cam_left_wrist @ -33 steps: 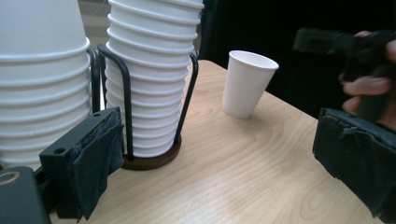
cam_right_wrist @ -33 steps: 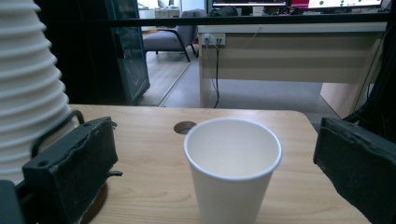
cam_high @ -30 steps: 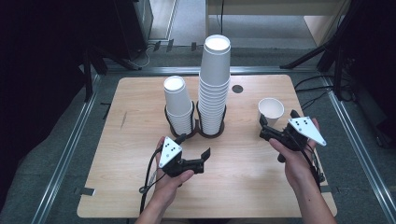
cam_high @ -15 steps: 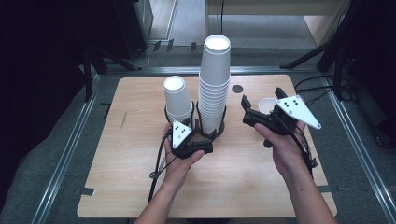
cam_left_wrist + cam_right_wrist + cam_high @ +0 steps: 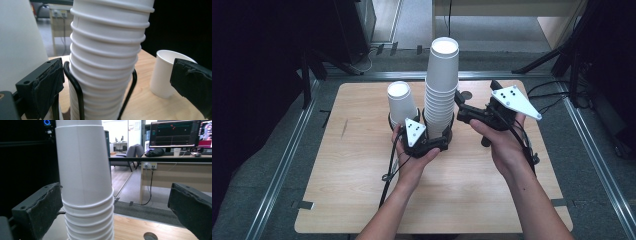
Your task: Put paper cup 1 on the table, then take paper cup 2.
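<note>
The tall stack of cups (image 5: 441, 90) stands in a black wire holder (image 5: 447, 136) mid-table, with the left tongs (image 5: 439, 144) open around its base and the right tongs (image 5: 460, 107) open beside its upper part. If either set closes off-centre, the stack could lean and topple onto the short stack (image 5: 402, 102) just left of it. There are two stacks, one loose cup (image 5: 165, 72) right of the tall stack, and two tongs.

2 cup stacks: tall stack (image 5: 442, 90), short stack (image 5: 402, 102); 1 loose cup (image 5: 165, 72); 2 grippers: left gripper (image 5: 439, 145), right gripper (image 5: 460, 107).
</note>
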Available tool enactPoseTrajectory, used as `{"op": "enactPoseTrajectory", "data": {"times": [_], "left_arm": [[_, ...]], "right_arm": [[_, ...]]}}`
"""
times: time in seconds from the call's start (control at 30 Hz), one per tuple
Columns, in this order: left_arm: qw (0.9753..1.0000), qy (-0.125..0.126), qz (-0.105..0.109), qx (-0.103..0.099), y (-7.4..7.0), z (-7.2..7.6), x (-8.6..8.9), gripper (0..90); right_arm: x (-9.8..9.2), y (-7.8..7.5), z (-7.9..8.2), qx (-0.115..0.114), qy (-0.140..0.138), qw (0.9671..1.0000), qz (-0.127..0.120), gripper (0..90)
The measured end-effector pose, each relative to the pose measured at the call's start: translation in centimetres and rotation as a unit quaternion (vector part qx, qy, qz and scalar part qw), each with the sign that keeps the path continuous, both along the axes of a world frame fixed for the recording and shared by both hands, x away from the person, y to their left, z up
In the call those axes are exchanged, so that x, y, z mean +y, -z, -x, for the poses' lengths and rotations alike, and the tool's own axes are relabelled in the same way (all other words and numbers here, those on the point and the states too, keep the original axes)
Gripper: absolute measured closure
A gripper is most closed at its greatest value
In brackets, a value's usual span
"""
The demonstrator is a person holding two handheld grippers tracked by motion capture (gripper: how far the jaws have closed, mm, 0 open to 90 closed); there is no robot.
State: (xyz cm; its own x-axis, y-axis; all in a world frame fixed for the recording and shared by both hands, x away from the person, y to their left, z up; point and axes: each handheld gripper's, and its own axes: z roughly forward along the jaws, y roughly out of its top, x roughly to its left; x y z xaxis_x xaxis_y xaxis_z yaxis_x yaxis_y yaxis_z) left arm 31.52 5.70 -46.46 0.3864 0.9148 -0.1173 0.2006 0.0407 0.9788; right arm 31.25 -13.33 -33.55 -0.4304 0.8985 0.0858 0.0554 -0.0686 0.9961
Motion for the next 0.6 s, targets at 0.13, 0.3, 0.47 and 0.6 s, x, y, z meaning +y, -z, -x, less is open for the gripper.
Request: {"op": "enactPoseTrajectory", "data": {"times": [0.13,0.3,0.47,0.6], "left_arm": [[0.9998,-0.019,-0.001,-0.003,-0.3,-0.8,-0.6,0.0],[0.9991,-0.04,0.002,-0.009,-0.6,-1.9,-1.4,0.0],[0.9988,-0.049,0.002,-0.004,-0.8,-2.5,-1.7,0.0],[0.9987,-0.051,0.001,-0.005,-0.9,-2.9,-2.0,0.0]], "right_arm": [[1.2,-0.3,-0.5,0.001,-0.009,0.9999,0.009,0.0],[2.3,-0.6,-2.3,0.011,-0.03,0.9993,0.017,0.0],[2.8,-0.5,-3.5,0.026,-0.046,0.9985,0.014,0.0],[3.4,-0.4,-4.4,0.029,-0.058,0.9977,0.02,0.0]]}}
